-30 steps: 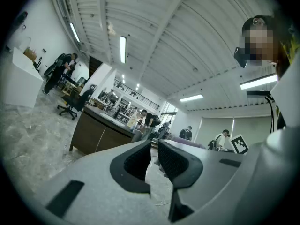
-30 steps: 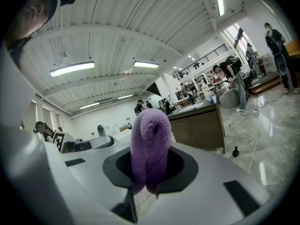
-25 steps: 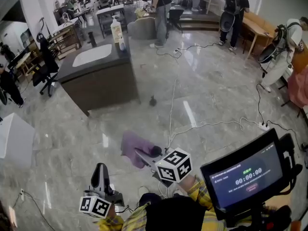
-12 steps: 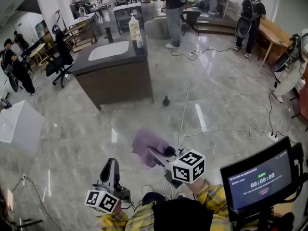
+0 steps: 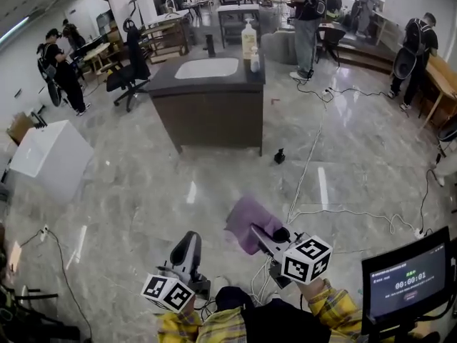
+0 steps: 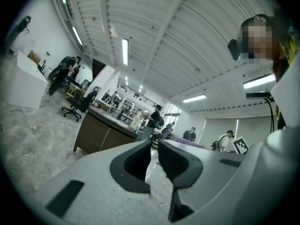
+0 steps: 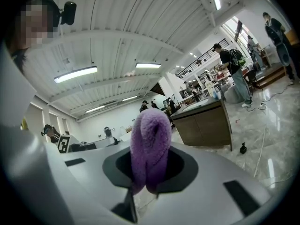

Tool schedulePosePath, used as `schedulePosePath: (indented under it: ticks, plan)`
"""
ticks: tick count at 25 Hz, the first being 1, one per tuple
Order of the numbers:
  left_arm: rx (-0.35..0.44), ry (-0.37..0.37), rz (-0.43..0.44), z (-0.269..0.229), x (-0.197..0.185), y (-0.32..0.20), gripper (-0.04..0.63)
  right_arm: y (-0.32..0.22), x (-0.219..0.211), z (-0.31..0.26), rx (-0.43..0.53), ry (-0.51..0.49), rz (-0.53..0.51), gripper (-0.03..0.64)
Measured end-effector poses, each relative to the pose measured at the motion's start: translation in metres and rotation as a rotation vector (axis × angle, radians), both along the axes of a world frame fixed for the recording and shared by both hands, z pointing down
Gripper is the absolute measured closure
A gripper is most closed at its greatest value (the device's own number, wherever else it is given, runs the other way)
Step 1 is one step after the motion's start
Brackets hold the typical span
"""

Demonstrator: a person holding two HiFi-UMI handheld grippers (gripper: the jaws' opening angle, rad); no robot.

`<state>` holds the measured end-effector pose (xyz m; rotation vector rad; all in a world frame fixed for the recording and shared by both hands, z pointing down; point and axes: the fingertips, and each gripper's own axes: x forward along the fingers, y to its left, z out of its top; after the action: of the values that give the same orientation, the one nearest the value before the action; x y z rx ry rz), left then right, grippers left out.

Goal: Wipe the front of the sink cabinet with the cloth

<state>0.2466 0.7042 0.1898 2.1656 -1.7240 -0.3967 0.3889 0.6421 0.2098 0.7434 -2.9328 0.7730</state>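
Observation:
The dark brown sink cabinet (image 5: 211, 116) with a white basin stands on the floor ahead, well beyond both grippers; it also shows in the left gripper view (image 6: 101, 136) and the right gripper view (image 7: 206, 125). My right gripper (image 5: 263, 236) is shut on a purple cloth (image 5: 246, 220), which bulges up between the jaws (image 7: 150, 149). My left gripper (image 5: 190, 244) is held low at the bottom, its jaws nearly together with nothing between them (image 6: 153, 159).
A soap bottle (image 5: 248, 40) and a smaller bottle stand on the cabinet top. White cables (image 5: 307, 166) and a small dark object (image 5: 280, 156) lie on the marble floor right of the cabinet. A white box (image 5: 50, 156) stands left; people, chairs and desks stand around.
The view has swung so the cabinet now sits centred and nearer, with its front facing me. Both grippers keep their hold and pose, shifted a little rightward in frame.

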Motion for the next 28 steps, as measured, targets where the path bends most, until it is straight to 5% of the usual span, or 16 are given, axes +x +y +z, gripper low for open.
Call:
schedulePosePath:
  ticks: [28]
  plan:
    - [-0.010,0.019,-0.101,0.010,-0.220,0.021,0.551,-0.006,-0.236,0.010,-0.020,0.026,-0.120,0.551]
